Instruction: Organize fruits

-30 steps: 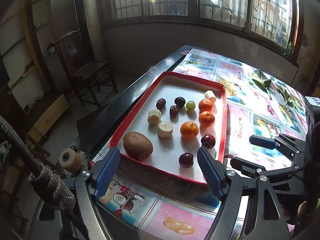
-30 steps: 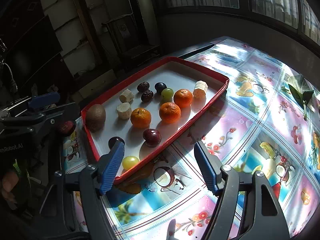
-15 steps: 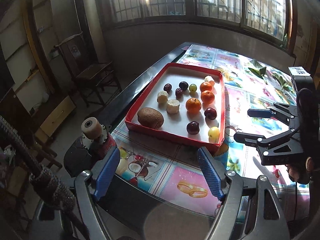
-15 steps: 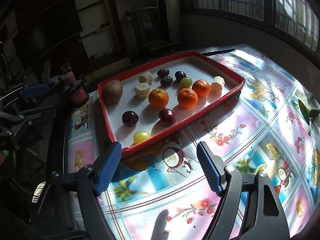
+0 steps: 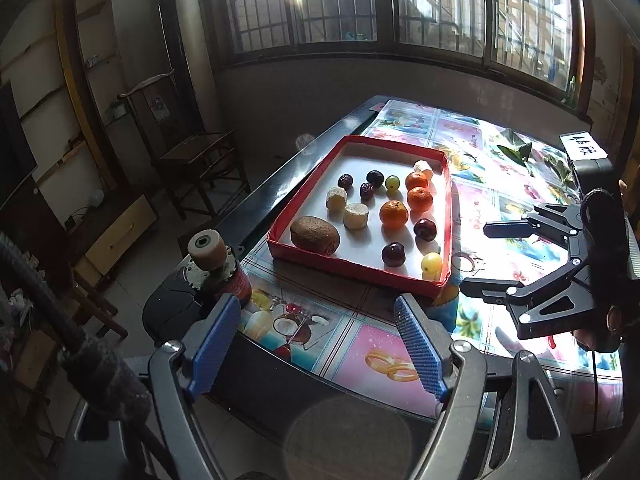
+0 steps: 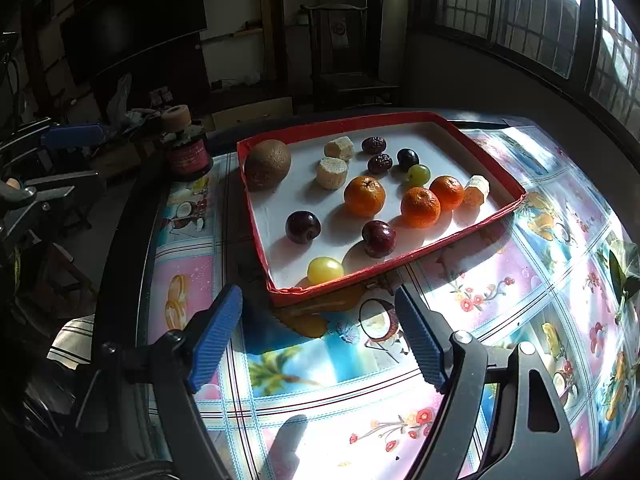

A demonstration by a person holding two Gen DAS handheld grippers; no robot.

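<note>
Lying in tray (image 6: 480,224) — three oranges (image 6: 364,195), two plums (image 6: 303,227)

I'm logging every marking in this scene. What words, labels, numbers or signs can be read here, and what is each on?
White tag on top of the right gripper: dark handwritten characters, not legible enough to quote.
Red label on the small jar beside the red tray: printed text, too small and blurred to read.
Sign on the chair back: red mark, unreadable.
Tablecloth: pictures only, no readable words.
</note>
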